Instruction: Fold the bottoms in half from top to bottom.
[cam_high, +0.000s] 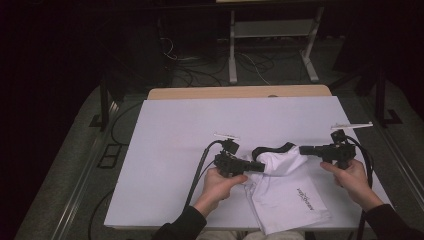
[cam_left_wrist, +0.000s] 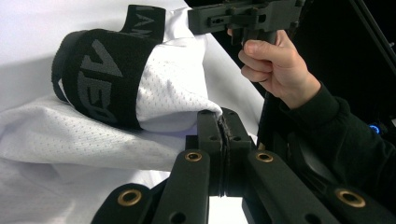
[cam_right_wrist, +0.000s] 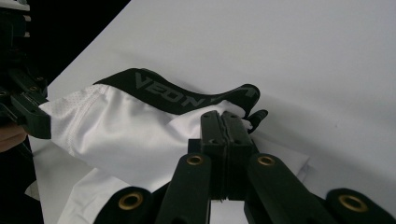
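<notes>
Shorts (cam_high: 285, 187) in white mesh with a black waistband (cam_high: 272, 149) are lying on the near right part of the white table (cam_high: 175, 150) in the high view, and you are lifting their upper end between your two grippers. Your left gripper (cam_high: 259, 165) is reaching in from the left and meeting the white fabric just below the waistband. Your right gripper (cam_high: 301, 149) is coming in from the right and meeting the waistband's right end. The lower part of the garment, bearing a small printed logo (cam_high: 305, 196), is resting flat on the table between your forearms, near the front edge.

In the left gripper view, the left gripper (cam_left_wrist: 223, 117) is showing its jaws pressed together, clamped on a fold of the white mesh (cam_left_wrist: 173, 88) that is running up and to the left from the jaw tips. The waistband (cam_left_wrist: 105, 77) is curling just above and left of that fold. Your right hand (cam_left_wrist: 275, 70) is gripping the other tool at the top, well beyond the fabric.

In the right gripper view, the right gripper (cam_right_wrist: 224, 116) is likewise showing its jaws drawn together, pinching the white cloth (cam_right_wrist: 126, 135) right under the lettered waistband (cam_right_wrist: 177, 95). The band is stretching away to the left, held off the table surface (cam_right_wrist: 280, 51), toward the left gripper at the left edge of that view.
</notes>
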